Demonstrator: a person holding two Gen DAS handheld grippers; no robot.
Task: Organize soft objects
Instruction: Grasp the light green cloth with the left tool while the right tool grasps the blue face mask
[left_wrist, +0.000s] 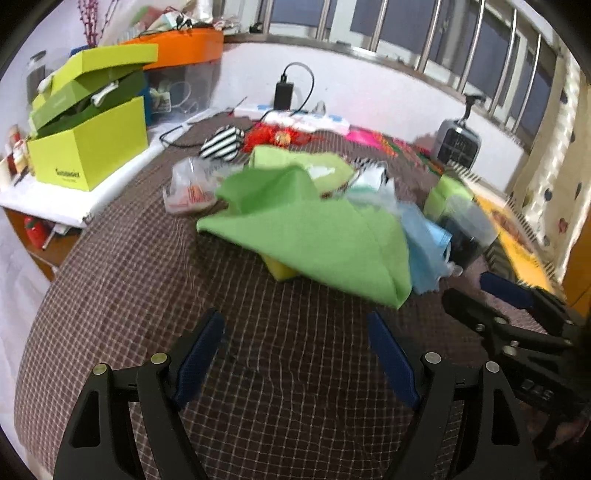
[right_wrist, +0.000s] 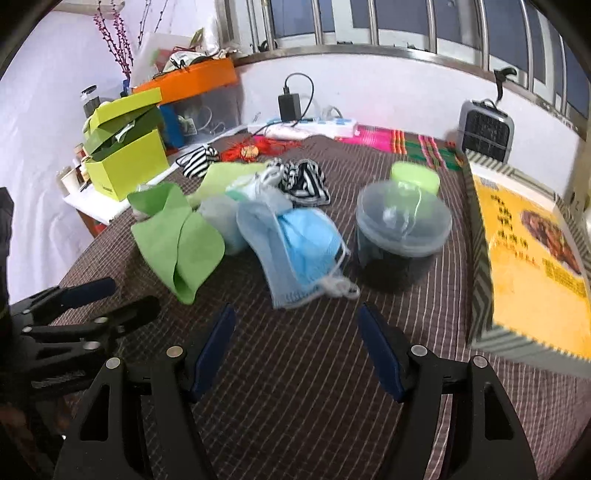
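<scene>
A crumpled green cloth (left_wrist: 314, 236) lies on the checked brown bedspread (left_wrist: 258, 369), just beyond my open, empty left gripper (left_wrist: 295, 325). It also shows in the right wrist view (right_wrist: 177, 240). A pile of blue face masks (right_wrist: 295, 247) lies right in front of my open, empty right gripper (right_wrist: 295, 317); the masks also show in the left wrist view (left_wrist: 424, 247). A striped black-and-white soft item (left_wrist: 221, 142) lies farther back, and another (right_wrist: 306, 181) sits behind the masks. A yellow sponge (left_wrist: 280, 271) peeks from under the cloth.
A dark round container with a clear lid (right_wrist: 402, 229) stands right of the masks, a green cup (right_wrist: 415, 177) behind it. A yellow printed box (right_wrist: 532, 258) lies at the right. A lime green box (left_wrist: 88, 147) sits on the left shelf. A plastic bag (left_wrist: 188, 188) lies left of the cloth.
</scene>
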